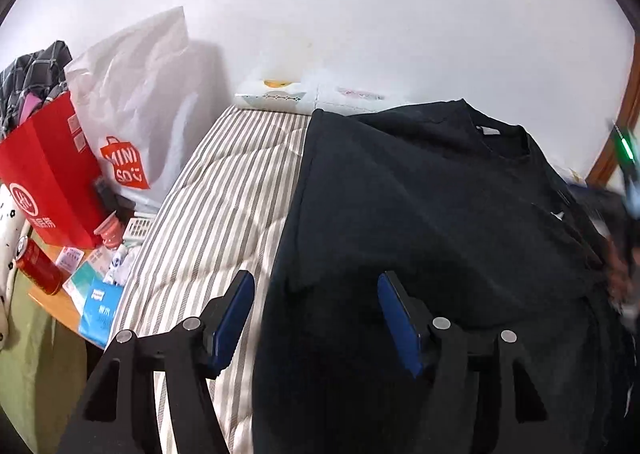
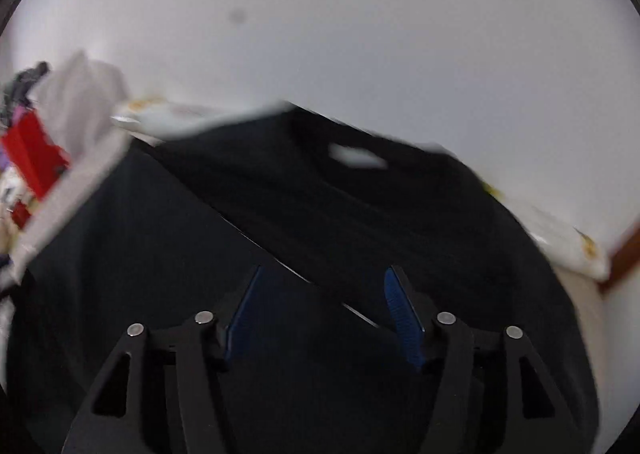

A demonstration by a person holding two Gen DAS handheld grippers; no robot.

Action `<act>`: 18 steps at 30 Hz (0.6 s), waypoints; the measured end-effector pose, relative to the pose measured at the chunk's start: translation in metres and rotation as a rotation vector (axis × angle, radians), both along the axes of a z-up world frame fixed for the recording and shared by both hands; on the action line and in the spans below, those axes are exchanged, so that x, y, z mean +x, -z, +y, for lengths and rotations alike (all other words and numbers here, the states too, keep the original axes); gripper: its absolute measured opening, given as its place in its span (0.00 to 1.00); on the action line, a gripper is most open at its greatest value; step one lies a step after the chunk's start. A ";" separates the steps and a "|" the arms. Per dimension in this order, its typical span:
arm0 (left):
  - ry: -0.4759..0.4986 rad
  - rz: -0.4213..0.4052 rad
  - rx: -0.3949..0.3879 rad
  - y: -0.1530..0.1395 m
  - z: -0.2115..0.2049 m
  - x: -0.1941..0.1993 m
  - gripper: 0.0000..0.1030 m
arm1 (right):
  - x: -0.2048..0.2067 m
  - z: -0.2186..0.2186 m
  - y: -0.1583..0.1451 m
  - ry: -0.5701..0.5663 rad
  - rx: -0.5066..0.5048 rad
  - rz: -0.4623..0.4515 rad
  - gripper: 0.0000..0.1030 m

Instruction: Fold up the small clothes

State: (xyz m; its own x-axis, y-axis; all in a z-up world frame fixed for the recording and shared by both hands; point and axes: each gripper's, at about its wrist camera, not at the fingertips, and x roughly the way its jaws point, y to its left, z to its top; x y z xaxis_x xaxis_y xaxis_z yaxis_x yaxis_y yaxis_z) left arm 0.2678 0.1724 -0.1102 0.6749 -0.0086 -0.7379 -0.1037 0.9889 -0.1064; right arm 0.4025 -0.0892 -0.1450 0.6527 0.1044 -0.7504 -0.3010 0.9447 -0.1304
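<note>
Shirt fold partly done.
Black shirt [image 1: 420, 194] on bed [image 1: 224, 190], one side folded inward; left tool [image 1: 316, 314] and right tool [image 2: 324, 314] wide, empty; further folds pending.

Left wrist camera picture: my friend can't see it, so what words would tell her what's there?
A black cotton T-shirt lies on a grey-and-cream striped mattress, with the open left hand-held gripper above its edge. A red paper bag and a white plastic shopping bag stand beside the mattress.
</note>
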 end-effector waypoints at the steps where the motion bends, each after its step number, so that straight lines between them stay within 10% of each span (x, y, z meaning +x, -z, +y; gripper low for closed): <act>1: -0.007 0.006 0.001 0.003 0.000 0.005 0.60 | -0.008 -0.029 0.007 0.054 -0.041 0.004 0.63; 8: -0.069 0.112 0.017 0.036 0.006 0.024 0.62 | -0.033 -0.158 0.047 0.300 0.042 0.147 0.64; 14: -0.092 0.116 0.035 0.034 0.003 0.019 0.62 | -0.030 -0.152 0.056 0.301 0.161 0.140 0.63; 18: -0.092 0.109 0.045 0.034 0.001 0.013 0.62 | -0.028 -0.139 0.053 0.186 0.220 0.111 0.15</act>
State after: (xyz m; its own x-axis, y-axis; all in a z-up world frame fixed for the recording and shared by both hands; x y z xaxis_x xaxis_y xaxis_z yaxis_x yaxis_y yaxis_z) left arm 0.2806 0.1735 -0.1441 0.5868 0.0847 -0.8053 -0.2027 0.9782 -0.0449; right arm 0.3748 -0.2285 -0.1982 0.5911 0.1588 -0.7908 -0.1216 0.9868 0.1073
